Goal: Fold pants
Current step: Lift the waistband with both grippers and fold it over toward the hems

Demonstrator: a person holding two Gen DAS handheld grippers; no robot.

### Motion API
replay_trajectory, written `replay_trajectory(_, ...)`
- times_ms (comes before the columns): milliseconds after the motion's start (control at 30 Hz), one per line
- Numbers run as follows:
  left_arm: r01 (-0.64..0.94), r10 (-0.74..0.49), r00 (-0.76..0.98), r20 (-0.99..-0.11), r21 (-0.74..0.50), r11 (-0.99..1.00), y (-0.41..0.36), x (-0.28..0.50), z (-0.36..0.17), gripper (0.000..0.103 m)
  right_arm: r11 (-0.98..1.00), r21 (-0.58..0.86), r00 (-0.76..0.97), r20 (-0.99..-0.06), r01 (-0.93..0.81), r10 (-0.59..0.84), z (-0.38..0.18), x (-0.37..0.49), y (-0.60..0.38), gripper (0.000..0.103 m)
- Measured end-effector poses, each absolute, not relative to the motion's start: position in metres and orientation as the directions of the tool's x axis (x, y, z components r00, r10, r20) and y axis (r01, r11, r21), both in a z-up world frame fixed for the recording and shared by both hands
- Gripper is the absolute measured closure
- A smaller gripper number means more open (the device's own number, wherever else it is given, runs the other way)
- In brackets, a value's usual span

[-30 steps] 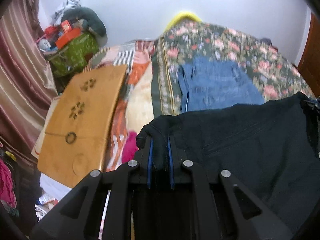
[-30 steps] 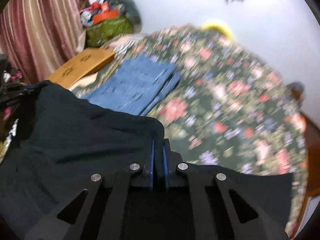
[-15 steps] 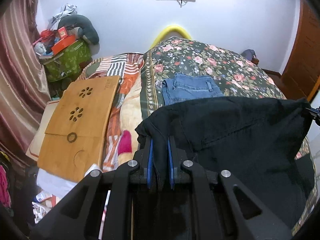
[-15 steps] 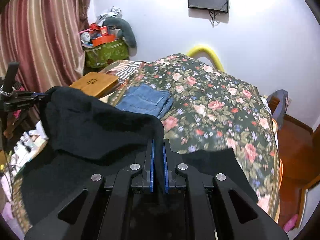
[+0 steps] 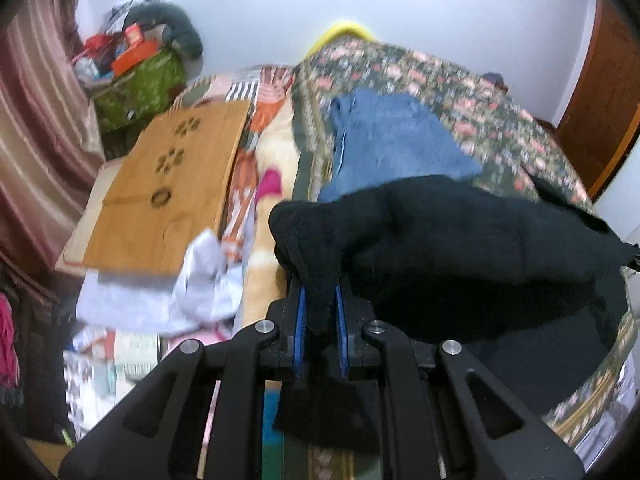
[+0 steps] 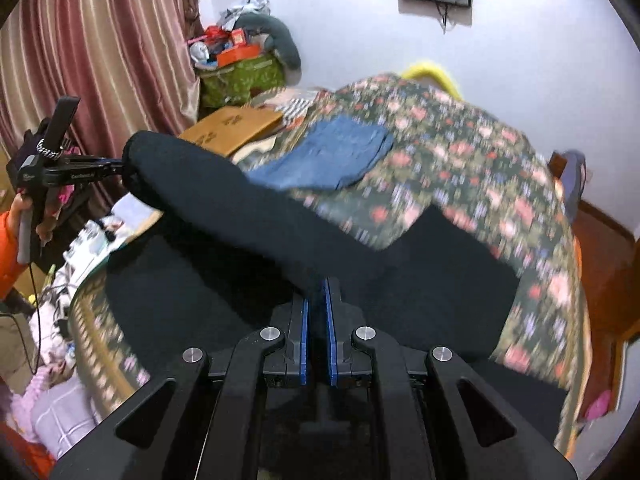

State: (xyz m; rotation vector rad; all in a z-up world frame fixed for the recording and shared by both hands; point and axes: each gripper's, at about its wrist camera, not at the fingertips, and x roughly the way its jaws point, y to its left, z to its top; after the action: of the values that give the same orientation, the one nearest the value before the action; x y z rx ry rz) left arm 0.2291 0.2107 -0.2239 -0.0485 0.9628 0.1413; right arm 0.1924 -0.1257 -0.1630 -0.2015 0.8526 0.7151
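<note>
The black pants [image 5: 460, 232] hang between my two grippers above the near edge of the floral bed [image 5: 500, 120]. My left gripper [image 5: 319, 300] is shut on one corner of the pants. My right gripper [image 6: 316, 292] is shut on the other corner of the pants [image 6: 248, 216]. The cloth between them sags in a dark fold, and its lower part lies on the bed [image 6: 480, 152]. The left gripper [image 6: 116, 166] also shows at the far left of the right wrist view, held in a hand.
Folded blue jeans [image 5: 392, 144] lie on the bed behind the black pants, also in the right wrist view [image 6: 336, 156]. A wooden lap board [image 5: 168, 184] lies left of the bed, with white cloth [image 5: 192, 288] and clutter below it. A curtain [image 6: 100, 60] hangs at left.
Both grippers have moved lower and back toward the near edge of the bed with the pants. The pants now sag between them, and more of the jeans shows.
</note>
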Motion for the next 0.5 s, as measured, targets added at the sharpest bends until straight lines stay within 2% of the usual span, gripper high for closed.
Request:
replay_trajectory(300, -0.163, 0.06, 0.46, -0.886, -0.018, 0.986, 0.207, 0.172, -0.294, 0.09, 0.79, 0.104, 0.404, -0.815, -0.605, 0.416, -0.211, 0.15, -0.123, 0.095)
replay_trajectory(433, -0.169, 0.067, 0.452, -0.89, -0.012, 0.986, 0.204, 0.164, -0.299, 0.087, 0.798, 0.098, 0.411, -0.816, -0.594, 0.406, -0.204, 0.147, -0.129, 0.093)
replay_trajectory(500, -0.17, 0.092, 0.448, -0.889, 0.016, 0.985, 0.205, 0.162, -0.295, 0.086, 0.801, 0.097, 0.408, -0.82, -0.591, 0.401, -0.198, 0.146, -0.135, 0.088)
